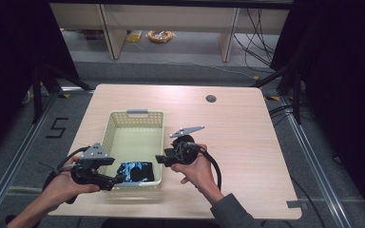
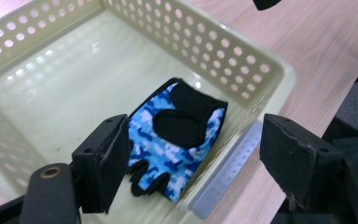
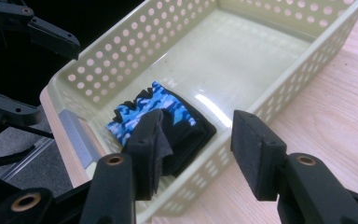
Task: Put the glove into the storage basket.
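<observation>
On the tabletop (image 1: 247,142) our glove (image 1: 137,171) lies released in the basket (image 1: 135,118); both grippers' jaws gape empty; next, we withdraw.

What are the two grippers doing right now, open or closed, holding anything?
Left gripper: open, holding nothing, above the glove in the basket.
Right gripper: open, holding nothing, by the basket's rim.

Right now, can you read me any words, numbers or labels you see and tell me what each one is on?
"5": a black numeral marked on the grey floor, left of the table.
The glove in the basket shows a blue camouflage pattern and no lettering.
Nothing else is readable.
</observation>
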{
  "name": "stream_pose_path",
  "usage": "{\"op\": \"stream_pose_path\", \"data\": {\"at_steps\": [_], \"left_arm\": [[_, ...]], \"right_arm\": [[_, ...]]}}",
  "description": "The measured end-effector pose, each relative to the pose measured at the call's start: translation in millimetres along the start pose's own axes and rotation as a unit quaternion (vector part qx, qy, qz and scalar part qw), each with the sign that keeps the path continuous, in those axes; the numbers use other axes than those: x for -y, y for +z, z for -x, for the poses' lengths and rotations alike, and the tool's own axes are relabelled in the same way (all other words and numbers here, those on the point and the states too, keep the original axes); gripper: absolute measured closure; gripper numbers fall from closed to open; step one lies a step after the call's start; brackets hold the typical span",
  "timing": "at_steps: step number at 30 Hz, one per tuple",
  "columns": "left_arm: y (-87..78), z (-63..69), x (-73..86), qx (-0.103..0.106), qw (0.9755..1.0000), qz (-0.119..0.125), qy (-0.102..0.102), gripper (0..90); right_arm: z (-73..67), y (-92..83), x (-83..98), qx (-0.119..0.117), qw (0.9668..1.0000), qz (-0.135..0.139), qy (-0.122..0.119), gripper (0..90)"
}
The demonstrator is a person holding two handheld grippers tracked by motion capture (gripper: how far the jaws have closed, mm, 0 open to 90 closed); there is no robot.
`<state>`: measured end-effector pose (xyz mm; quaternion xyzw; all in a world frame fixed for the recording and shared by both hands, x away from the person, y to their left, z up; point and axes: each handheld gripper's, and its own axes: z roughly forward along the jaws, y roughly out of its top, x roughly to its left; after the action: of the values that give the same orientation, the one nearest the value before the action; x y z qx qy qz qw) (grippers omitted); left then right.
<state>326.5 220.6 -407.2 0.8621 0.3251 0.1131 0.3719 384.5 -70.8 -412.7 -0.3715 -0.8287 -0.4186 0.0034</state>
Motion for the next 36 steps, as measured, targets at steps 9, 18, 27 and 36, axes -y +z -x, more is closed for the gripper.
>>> {"op": "stream_pose_path", "data": {"at_steps": [9,18,27,36], "left_arm": [[1.9,16.9,0.4,0.022,0.9995,0.02,-0.008,21.5],[4.6,40.9,3.8,0.05,0.9979,0.042,-0.007,21.5],[10.8,60.4,9.0,0.078,0.9951,0.059,-0.014,21.3],[25.4,80.4,14.6,0.086,0.994,0.067,0.0,20.9]], "right_arm": [[9.6,-24.0,16.0,0.005,0.9989,0.046,0.003,47.4],[17.4,-38.1,34.2,0.006,0.9987,0.046,0.023,45.5],[22.2,-51.0,47.1,0.006,0.9969,0.065,0.043,43.2],[31.6,-67.8,67.2,0.006,0.9942,0.09,0.058,37.6]]}}
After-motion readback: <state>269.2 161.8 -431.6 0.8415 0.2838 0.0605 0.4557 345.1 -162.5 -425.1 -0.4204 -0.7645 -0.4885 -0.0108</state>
